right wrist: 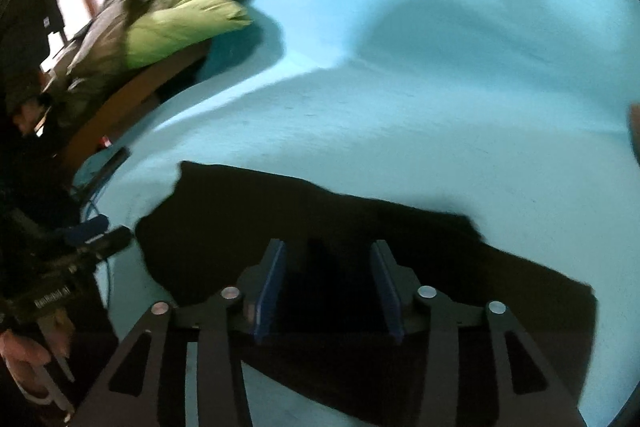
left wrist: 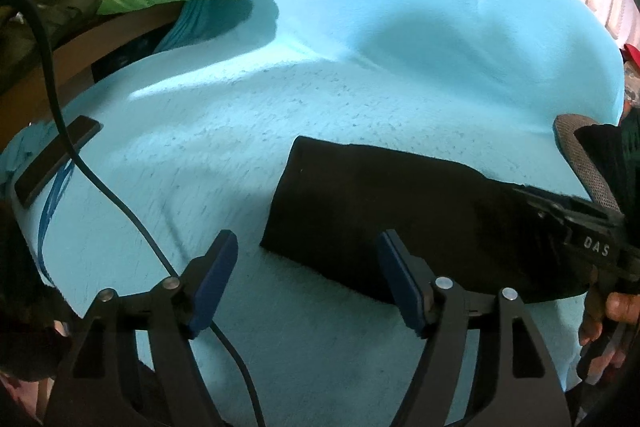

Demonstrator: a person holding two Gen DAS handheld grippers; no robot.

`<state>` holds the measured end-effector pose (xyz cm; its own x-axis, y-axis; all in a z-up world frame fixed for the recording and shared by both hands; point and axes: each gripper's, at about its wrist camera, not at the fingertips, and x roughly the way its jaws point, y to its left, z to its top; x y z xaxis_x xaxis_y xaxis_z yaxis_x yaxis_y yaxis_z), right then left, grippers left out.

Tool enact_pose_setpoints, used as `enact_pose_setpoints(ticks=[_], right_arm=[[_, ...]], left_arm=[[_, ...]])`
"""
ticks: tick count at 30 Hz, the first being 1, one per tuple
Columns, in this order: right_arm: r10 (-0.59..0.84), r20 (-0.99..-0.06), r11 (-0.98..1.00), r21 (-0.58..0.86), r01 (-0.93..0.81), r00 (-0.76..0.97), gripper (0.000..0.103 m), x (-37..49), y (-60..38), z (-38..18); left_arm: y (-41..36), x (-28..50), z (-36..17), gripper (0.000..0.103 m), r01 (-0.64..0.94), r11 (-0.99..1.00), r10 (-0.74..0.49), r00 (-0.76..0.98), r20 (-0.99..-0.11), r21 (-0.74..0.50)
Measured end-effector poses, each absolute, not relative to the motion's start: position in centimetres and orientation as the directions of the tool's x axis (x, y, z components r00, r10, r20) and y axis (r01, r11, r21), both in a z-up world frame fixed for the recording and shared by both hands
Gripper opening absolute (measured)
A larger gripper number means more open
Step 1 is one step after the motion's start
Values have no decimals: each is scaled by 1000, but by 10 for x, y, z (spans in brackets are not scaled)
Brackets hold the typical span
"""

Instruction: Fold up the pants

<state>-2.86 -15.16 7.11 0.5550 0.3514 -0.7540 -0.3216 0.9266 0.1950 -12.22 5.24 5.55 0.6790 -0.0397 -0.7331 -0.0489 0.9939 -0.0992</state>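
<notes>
item: black pants (left wrist: 400, 211)
state: folded into a compact, flat, roughly rectangular bundle, edges fairly straight
pose: lying flat, long side running left to right, slightly slanted
place: on the turquoise fleece blanket (left wrist: 360, 47), near side, towards the right
detail: fabric plain and dark; no seams discernible
</notes>
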Motion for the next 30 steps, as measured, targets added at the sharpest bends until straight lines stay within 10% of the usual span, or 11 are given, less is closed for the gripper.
enact_pose_setpoints(ticks=[11,27,30], right_arm=[[501,-737,828,254,-501,454,73,17,-71,71],[518,-820,744,291,-602,245,77,87,7,15],[546,-796,727,296,-619,260,45,86,8,13]], left_arm=[[88,-131,37,77,-169,962,-59,638,-768,-213],[85,-96,13,93,-187,913,-159,654,-740,-361],[77,-91,11,85,-135,931,-167,670,-723,-340]])
